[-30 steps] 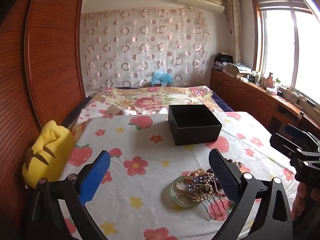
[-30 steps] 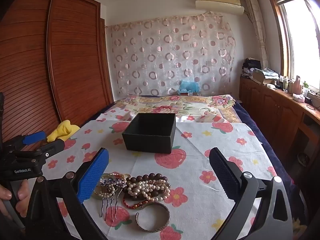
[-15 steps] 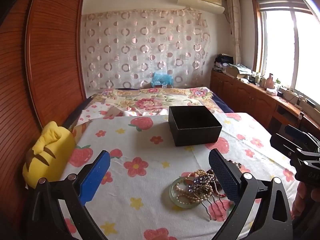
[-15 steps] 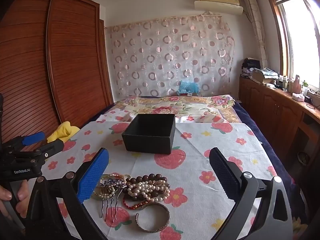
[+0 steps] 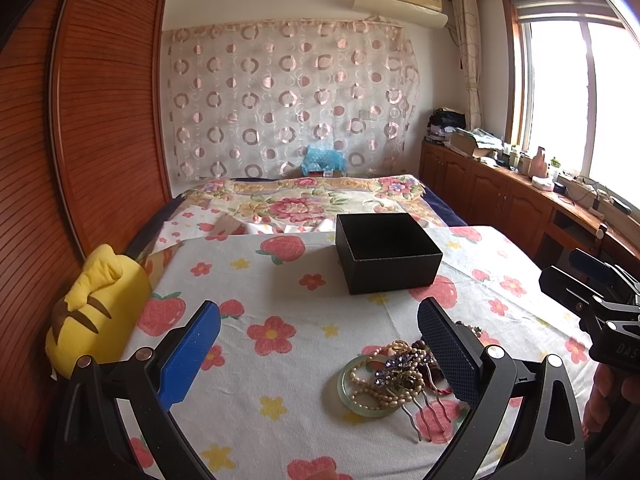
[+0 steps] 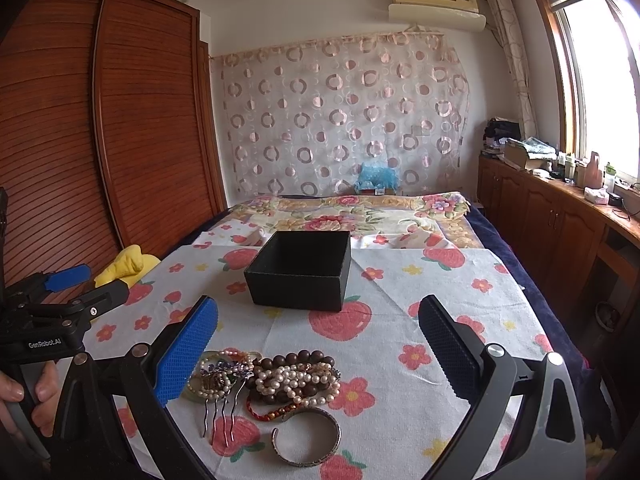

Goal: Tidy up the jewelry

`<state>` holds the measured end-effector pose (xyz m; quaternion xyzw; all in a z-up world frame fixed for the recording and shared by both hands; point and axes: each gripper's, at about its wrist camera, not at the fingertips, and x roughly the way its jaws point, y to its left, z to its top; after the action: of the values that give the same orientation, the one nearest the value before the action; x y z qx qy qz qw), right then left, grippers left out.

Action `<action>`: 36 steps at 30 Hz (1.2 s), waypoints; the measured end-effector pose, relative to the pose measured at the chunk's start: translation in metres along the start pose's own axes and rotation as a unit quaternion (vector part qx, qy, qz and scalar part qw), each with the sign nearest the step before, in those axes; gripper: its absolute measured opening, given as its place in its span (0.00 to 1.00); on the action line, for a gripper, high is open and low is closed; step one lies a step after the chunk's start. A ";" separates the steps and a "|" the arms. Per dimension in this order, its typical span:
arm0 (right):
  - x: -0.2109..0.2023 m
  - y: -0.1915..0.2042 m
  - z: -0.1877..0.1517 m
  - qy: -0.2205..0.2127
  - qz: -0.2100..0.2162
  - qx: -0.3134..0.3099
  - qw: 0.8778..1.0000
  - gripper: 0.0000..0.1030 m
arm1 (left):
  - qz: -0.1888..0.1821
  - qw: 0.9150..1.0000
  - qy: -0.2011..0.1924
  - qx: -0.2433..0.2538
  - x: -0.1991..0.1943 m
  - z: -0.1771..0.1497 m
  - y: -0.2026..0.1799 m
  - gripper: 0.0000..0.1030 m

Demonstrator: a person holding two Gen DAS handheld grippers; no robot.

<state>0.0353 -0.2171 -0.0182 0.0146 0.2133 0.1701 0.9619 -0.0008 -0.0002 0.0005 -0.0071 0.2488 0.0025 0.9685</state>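
An open black box (image 5: pixel 386 252) (image 6: pixel 299 274) stands on the strawberry-print cloth (image 5: pixel 280 312). Nearer to me lies a jewelry pile (image 6: pixel 276 380) (image 5: pixel 396 376): pearl strands (image 6: pixel 304 378), dark wooden beads (image 6: pixel 300 359), a green bangle (image 5: pixel 348 394), a jeweled hair comb (image 6: pixel 222 380) and a silver cuff bracelet (image 6: pixel 308 442). My left gripper (image 5: pixel 320 348) hovers open, the pile by its right finger. My right gripper (image 6: pixel 320 344) hovers open above the pile. Neither holds anything.
A yellow plush toy (image 5: pixel 96 316) lies at the cloth's left edge beside a wooden wardrobe (image 5: pixel 80 120). A floral bedspread (image 5: pixel 304 200) stretches behind the box. Wooden cabinets (image 6: pixel 560 216) with clutter run under the window at right. A hand (image 6: pixel 24 396) grips the left tool's handle.
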 end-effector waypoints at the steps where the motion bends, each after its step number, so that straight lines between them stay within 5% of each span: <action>1: 0.000 0.000 0.000 0.000 0.000 0.000 1.000 0.98 | 0.000 1.000 -0.001 0.000 0.000 0.000 0.000 0.93; 36: -0.001 -0.002 0.005 -0.003 0.002 0.004 1.000 0.98 | -0.003 1.000 -0.009 -0.003 0.000 0.000 0.002 0.93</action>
<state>0.0367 -0.2194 -0.0138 0.0190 0.2108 0.1709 0.9623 -0.0010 0.0015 0.0009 -0.0108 0.2404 0.0001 0.9706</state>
